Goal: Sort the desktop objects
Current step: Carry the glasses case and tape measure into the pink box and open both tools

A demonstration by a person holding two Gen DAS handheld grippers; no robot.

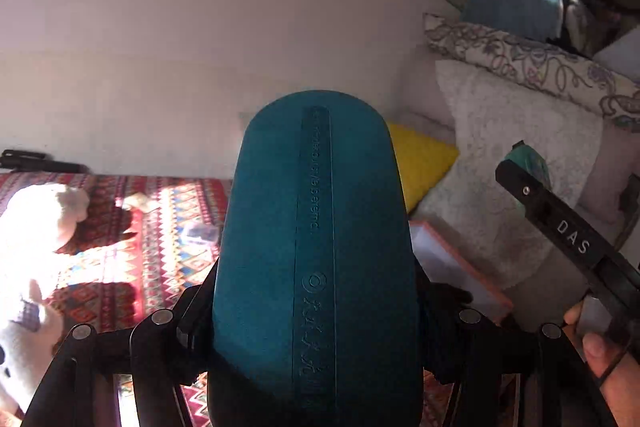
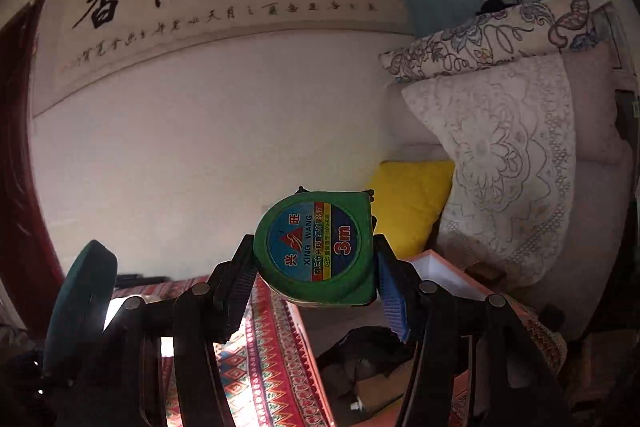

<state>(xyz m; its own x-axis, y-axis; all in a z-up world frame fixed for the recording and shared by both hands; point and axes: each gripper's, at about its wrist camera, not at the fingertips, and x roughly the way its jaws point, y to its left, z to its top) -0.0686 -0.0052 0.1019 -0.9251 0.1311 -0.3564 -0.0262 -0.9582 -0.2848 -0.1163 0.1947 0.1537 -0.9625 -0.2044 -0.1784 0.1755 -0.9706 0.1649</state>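
Two clamped items: teal case (image 1: 316, 247), tape measure (image 2: 316, 247)

Your left wrist camera looked forward along its jaws, very near the teal case (image 1: 316, 247) between them. Your right wrist camera faced likewise. Both views shared the yellow cushion (image 1: 420, 163) beyond the jaws.

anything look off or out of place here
Nothing stands out. The left tongs grip a teal case squarely, and the right tongs hold a green tape measure upright. No damage or spills are visible.
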